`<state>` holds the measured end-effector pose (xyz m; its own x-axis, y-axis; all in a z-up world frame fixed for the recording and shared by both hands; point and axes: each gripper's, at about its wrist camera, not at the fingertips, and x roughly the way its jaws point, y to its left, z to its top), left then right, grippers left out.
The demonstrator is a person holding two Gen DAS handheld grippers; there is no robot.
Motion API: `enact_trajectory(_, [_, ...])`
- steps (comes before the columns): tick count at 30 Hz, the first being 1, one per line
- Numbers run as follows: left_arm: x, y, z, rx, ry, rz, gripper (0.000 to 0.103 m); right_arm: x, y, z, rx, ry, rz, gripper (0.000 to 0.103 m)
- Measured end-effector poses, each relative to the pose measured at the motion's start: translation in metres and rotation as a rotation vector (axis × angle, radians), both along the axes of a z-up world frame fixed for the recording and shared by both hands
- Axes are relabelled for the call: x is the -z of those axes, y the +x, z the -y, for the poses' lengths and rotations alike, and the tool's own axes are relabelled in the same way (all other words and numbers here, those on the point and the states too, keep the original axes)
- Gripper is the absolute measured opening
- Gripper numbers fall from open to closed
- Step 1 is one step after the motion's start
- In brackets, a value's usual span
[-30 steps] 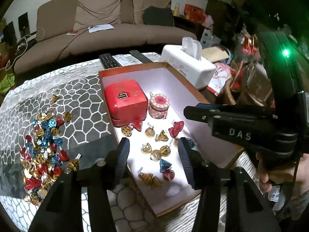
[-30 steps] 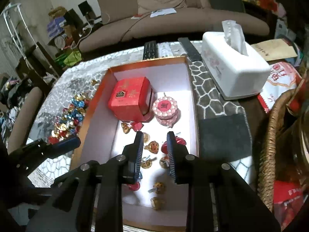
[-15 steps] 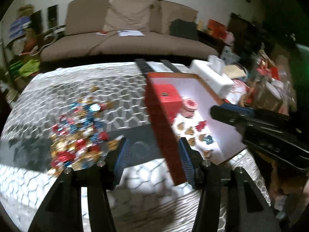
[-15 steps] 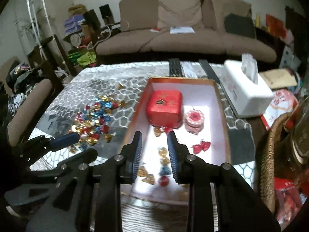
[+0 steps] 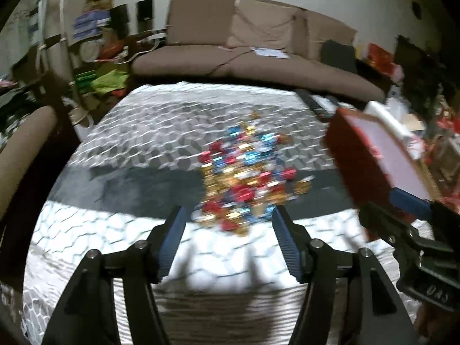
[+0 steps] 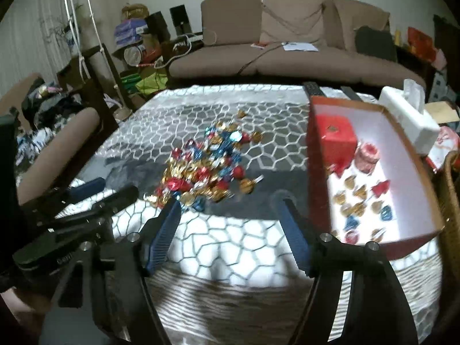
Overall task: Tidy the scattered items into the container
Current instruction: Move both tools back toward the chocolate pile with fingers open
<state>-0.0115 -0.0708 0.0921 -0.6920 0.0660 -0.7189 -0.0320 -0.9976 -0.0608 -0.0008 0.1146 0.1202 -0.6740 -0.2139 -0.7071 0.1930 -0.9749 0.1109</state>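
Both of my grippers now face the pile of foil-wrapped candies [image 5: 244, 181] lying loose on the honeycomb-patterned tablecloth [image 5: 149, 132]. The left gripper [image 5: 227, 230] has just been opening, and its jaws stand well apart with nothing between the pads; the near edge of the pile shows just past the fingertips, though the frame is smeared, so I cannot tell whether they are above the candies or short of them. The right gripper [image 6: 228, 218] has also just been opening wide, and its blue pads are bare, with the pile just beyond the left fingertip in its own camera.

The container, a red-walled box [image 6: 402, 132] with a white floor, sits to the right of the pile. Inside it I see a red tin [image 6: 335, 135], a small pink round tin [image 6: 368, 155] beside that, and a scatter of candies already on the floor [image 6: 359, 201] toward the near end. A white tissue box [image 6: 408, 118] stands just beyond the box's far right wall, and a wicker basket [image 6: 451, 195] edges in at the right. A brown sofa [image 6: 287, 46] runs behind the table.
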Motion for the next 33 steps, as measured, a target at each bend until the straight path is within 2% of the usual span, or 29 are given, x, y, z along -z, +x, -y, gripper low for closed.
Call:
enact_trajectory(5, [0.042, -0.009, 0.021, -0.033, -0.004, 0.061, 0.065, 0.044, -0.008, 0.025, 0.063, 0.044, 0.059, 0.069])
enact_trajectory(10, [0.07, -0.013, 0.023, -0.03, 0.006, 0.118, 0.065, 0.087, -0.019, 0.032, 0.133, 0.075, 0.135, 0.069])
enact_trajectory(13, [0.077, -0.011, 0.018, -0.013, -0.024, 0.101, 0.069, 0.104, -0.022, 0.033, 0.141, 0.116, 0.145, 0.075])
enact_trajectory(14, [0.078, -0.011, 0.016, -0.009, -0.031, 0.094, 0.072, 0.106, -0.022, 0.034, 0.144, 0.15, 0.129, 0.087])
enact_trajectory(15, [0.079, -0.011, 0.015, -0.007, -0.034, 0.092, 0.074, 0.108, -0.023, 0.034, 0.156, 0.173, 0.137, 0.089])
enact_trajectory(19, [0.081, -0.012, 0.015, -0.04, -0.055, 0.101, 0.083, 0.111, -0.026, 0.024, 0.182, 0.133, 0.164, 0.101])
enact_trajectory(22, [0.082, -0.013, 0.018, -0.059, -0.056, 0.11, 0.09, 0.111, -0.028, 0.024, 0.187, 0.134, 0.168, 0.102])
enact_trajectory(25, [0.084, -0.016, 0.022, -0.09, -0.061, 0.127, 0.103, 0.111, -0.028, 0.023, 0.182, 0.133, 0.167, 0.102])
enact_trajectory(33, [0.085, -0.017, 0.023, -0.098, -0.059, 0.133, 0.103, 0.111, -0.027, 0.024, 0.173, 0.142, 0.168, 0.103])
